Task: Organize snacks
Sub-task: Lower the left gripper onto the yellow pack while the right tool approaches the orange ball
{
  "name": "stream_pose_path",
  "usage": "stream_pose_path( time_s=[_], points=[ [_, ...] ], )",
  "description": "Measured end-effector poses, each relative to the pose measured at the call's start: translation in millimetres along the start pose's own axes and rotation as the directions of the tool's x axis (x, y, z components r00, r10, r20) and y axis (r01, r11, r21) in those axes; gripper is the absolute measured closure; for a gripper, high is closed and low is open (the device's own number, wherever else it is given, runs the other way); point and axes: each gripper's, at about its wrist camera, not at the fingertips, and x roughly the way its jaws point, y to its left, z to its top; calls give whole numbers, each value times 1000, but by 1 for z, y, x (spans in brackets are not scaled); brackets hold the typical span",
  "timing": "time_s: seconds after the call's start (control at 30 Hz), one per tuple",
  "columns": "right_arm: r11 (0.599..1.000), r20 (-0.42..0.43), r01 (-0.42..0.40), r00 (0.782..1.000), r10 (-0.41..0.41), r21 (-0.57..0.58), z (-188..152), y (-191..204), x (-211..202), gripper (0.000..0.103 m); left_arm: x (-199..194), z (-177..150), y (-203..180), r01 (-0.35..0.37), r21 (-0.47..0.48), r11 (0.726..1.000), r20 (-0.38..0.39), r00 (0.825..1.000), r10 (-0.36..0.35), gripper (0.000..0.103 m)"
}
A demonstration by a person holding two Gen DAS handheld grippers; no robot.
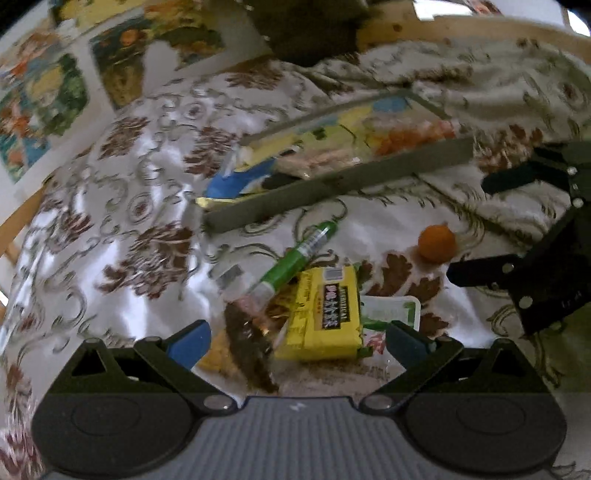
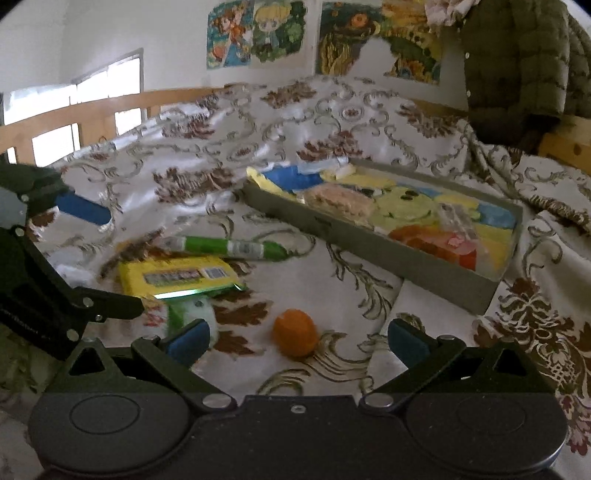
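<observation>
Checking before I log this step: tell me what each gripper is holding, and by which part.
Nothing is held. The left gripper is open above the yellow packet, not touching it. The right gripper is open around the orange ball, not closed on it.

I observe a bed covered by a white floral bedspread [image 2: 229,155] with brown motifs. A wooden bed rail [image 2: 74,107] runs behind it. Daylight enters through a window [image 2: 107,79]. Cartoon posters [image 2: 256,35] hang on the white wall; a green quilted jacket [image 2: 517,62] hangs at right.
</observation>
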Motion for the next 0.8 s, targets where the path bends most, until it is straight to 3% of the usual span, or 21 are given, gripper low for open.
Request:
stream_pose_path(
  time_s=[0.2, 0.3, 0.47, 0.73, 0.8],
  points=[
    [999, -12, -35, 999, 34, -20, -2, -5, 14, 2, 23, 8, -9, 79, 88, 993, -49, 996, -75, 1],
    [998, -14, -53, 999, 52, -33, -1, -5, 21, 6, 34, 12, -6, 134, 85, 987, -91, 988, -126, 1],
    [997, -33, -81, 996, 81, -14, 1, -9, 28, 14, 42, 18, 1, 163, 69, 984, -108, 982, -155, 6],
    [994, -38, -99, 995, 97, -40, -1, -4, 28, 32, 51, 30, 4, 222, 52, 974, -147, 966, -212, 36],
    [993, -42, -105, 994, 103, -49, -1, -3, 28, 36, 53, 32, 2, 223, 54, 973, -158, 964, -212, 36]
  ],
)
